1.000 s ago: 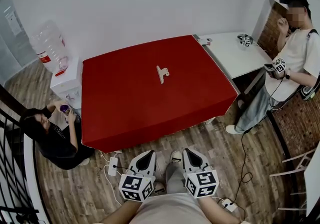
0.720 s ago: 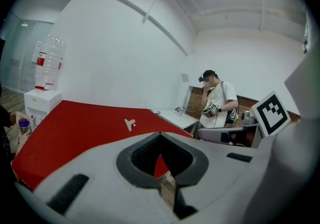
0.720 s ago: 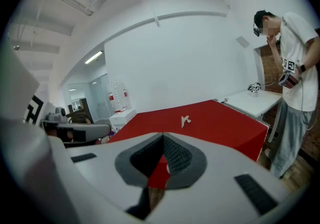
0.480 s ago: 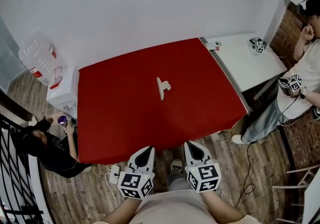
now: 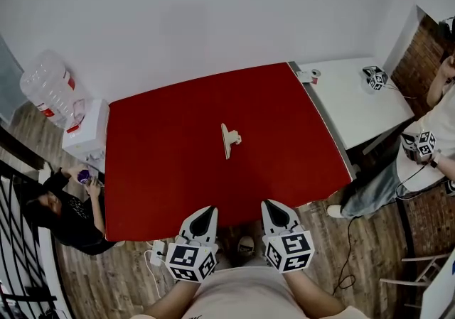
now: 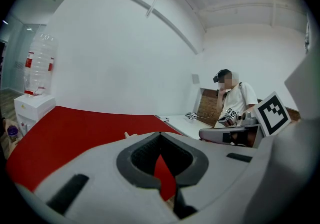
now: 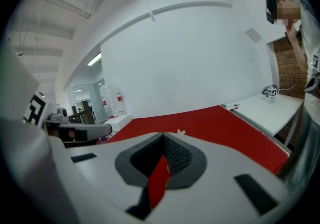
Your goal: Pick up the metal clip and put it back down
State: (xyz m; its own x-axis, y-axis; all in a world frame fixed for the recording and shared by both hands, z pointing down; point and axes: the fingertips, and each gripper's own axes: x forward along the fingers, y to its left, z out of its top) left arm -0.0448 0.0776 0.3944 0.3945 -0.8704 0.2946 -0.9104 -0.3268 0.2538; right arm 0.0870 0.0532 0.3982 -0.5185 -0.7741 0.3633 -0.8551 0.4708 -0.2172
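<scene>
Two containers were in sight, both left of the red counter (image 5: 178, 182). One was a large clear water bottle (image 5: 44, 85) that stood upright on a white dispenser (image 5: 87, 138); I could not tell how much was in it. It had a red label, but the writing was too small to read. The other was a small purple cup (image 5: 84, 177) in the hands of a seated person (image 5: 64, 207) on the floor; its contents were hidden.

Black-and-white square markers covered the cube on each tool, and a similar marker cube (image 5: 375, 77) lay on the white table (image 5: 352, 108) to the right. They carried no words.

The metal clip (image 5: 229, 140) lay flat near the middle of the red counter, alone and well apart from both tools. It looked pale, almost beige, long and narrow, with a short wider piece at its far end.

The left tool (image 5: 207, 209) and the right tool (image 5: 269, 204) hovered side by side just over the near edge of the counter. In each gripper view the jaws stood together with nothing between them, and only a strip of red showed through behind the tips.
</scene>
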